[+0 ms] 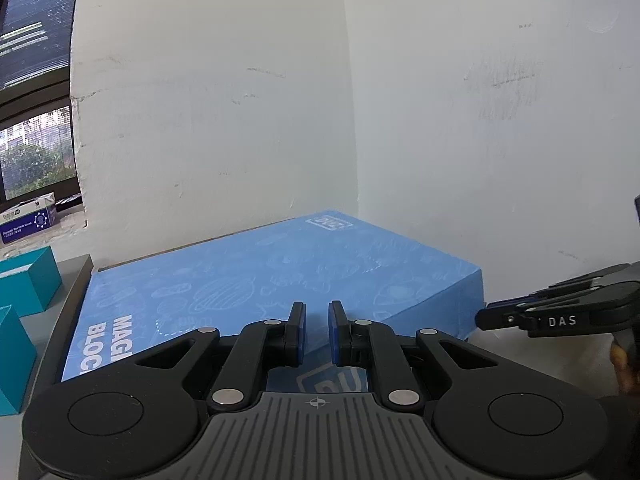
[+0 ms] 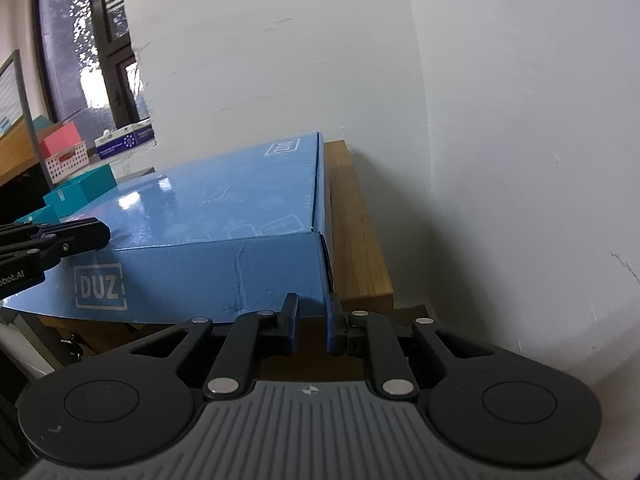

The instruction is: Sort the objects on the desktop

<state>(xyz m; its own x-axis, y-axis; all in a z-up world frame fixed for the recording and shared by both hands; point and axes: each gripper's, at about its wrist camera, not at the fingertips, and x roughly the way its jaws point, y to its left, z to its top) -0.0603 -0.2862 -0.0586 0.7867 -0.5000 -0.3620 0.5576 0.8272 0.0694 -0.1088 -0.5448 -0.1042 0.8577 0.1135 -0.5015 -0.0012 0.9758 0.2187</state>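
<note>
Blue glossy cardboard box (image 2: 208, 216) lies flat in the wall corner, seemingly parked, as left gripper (image 1: 317, 332) and right gripper (image 2: 313, 320) hover nearby, jaws slightly apart, empty.

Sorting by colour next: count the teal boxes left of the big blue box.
2. One teal box sits left of the blue box, toward the wall; the second teal box is nearer the camera, cut by the frame edge. Others may be hidden off-frame.
</note>
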